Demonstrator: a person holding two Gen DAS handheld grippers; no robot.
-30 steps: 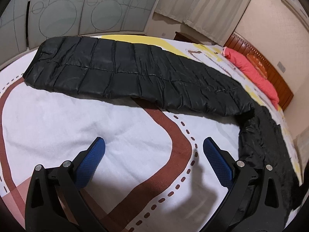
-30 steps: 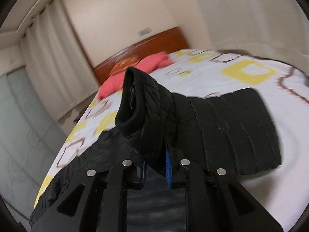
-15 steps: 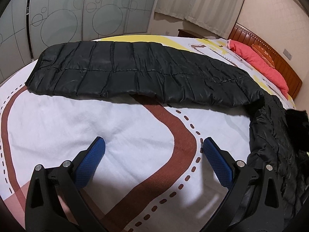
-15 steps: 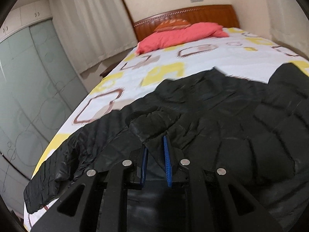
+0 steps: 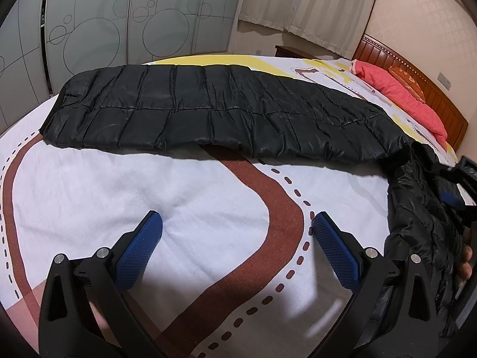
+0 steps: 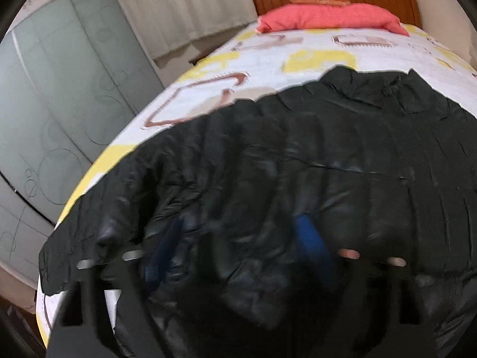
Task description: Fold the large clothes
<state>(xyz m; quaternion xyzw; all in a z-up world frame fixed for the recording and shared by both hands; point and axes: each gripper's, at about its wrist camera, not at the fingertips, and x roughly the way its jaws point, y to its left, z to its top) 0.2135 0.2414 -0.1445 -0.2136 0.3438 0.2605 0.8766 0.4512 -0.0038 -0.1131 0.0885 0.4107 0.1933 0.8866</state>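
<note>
Left wrist, black jacket [image 5: 214, 113] beyond spread jaws

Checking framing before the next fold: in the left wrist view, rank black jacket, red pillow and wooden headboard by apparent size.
1. black jacket, by far the largest.
2-3. red pillow and wooden headboard: similar, both far away, so unranked.

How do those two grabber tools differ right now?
The left gripper has its jaws spread wide over bare bedsheet, holding nothing; the right gripper has its jaws apart over the black jacket. The left view is sharp; the right is blurred, so whether fabric sits between its jaws is unclear. Both have blue pads.
</note>
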